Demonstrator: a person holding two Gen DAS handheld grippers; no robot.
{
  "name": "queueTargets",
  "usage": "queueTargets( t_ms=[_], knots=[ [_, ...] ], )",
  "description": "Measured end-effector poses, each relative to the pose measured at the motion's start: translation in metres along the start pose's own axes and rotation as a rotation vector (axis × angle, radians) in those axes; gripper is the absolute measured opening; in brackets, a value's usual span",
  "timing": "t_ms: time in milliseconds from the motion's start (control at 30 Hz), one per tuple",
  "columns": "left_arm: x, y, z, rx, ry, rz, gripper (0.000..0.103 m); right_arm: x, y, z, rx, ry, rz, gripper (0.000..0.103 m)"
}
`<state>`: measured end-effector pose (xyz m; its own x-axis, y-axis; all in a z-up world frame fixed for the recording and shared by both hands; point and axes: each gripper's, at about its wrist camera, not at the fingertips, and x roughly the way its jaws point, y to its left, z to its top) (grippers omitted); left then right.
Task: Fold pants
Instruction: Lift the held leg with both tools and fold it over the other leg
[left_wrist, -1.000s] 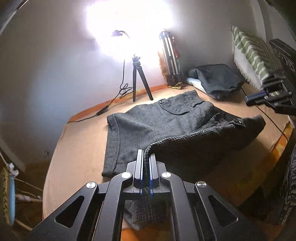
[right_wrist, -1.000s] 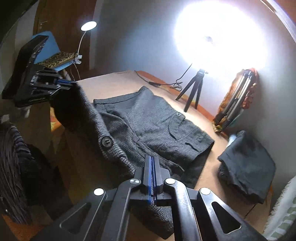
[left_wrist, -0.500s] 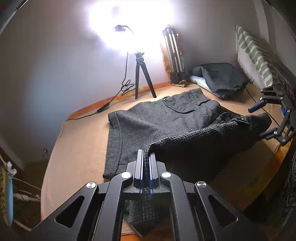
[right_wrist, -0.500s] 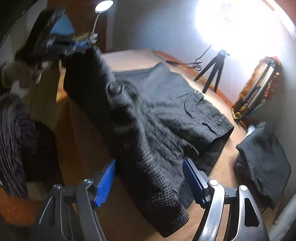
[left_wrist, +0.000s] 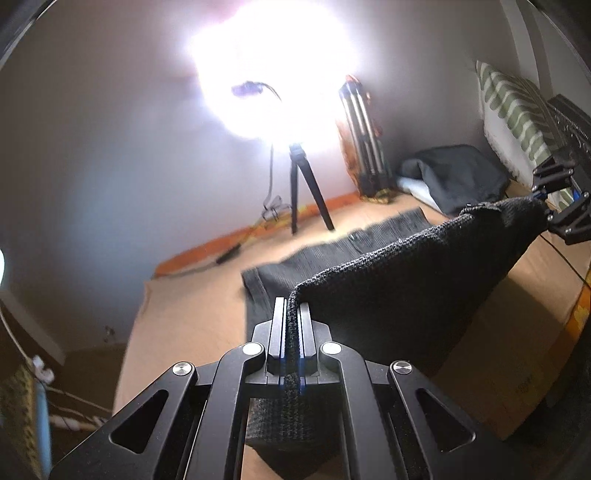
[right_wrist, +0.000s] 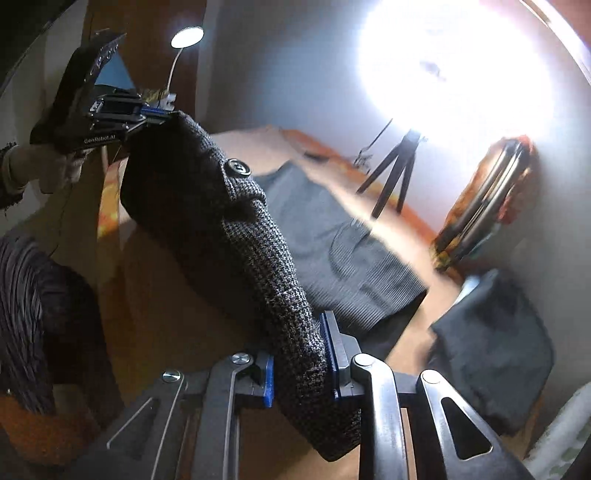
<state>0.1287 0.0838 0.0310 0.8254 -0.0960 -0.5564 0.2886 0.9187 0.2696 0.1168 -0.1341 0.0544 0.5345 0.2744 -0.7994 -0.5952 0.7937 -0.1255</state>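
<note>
The dark grey woven pants (left_wrist: 406, 295) are lifted along their near edge and hang between my two grippers, the far half still lying on the tan surface (left_wrist: 192, 314). My left gripper (left_wrist: 293, 314) is shut on one corner of the pants. My right gripper (right_wrist: 297, 354) has its jaws partly closed around the other corner, a thick fold of the pants (right_wrist: 280, 280) with a black button (right_wrist: 236, 168). The right gripper shows at the right of the left wrist view (left_wrist: 557, 206). The left gripper shows at top left of the right wrist view (right_wrist: 122, 114).
A bright lamp on a small black tripod (left_wrist: 303, 188) stands at the back, with a folded tripod (left_wrist: 364, 147) against the wall. A dark folded garment (left_wrist: 458, 177) and a striped pillow (left_wrist: 517, 114) lie at the right. A cable (left_wrist: 236, 251) runs along the back edge.
Both grippers have risen and lifted the near edge of the pants off the surface. The right gripper was wide open half a second ago and has closed around the fabric.
</note>
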Motion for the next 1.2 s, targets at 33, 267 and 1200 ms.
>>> queueTargets(
  t_ms=[33,267,1200],
  knots=[
    [0.002,0.003,0.005,0.007,-0.008,0.008,0.003,-0.001,-0.002,0.006,-0.004,-0.007,-0.014,0.020],
    [0.036,0.022,0.041,0.026,-0.018,0.032,0.003,0.021,-0.029,0.038,0.014,-0.014,-0.076,0.020],
    [0.245,0.030,0.041,0.035,0.224,0.020,0.003,0.206,-0.129,0.046,0.176,0.191,-0.068,0.019]
  ],
)
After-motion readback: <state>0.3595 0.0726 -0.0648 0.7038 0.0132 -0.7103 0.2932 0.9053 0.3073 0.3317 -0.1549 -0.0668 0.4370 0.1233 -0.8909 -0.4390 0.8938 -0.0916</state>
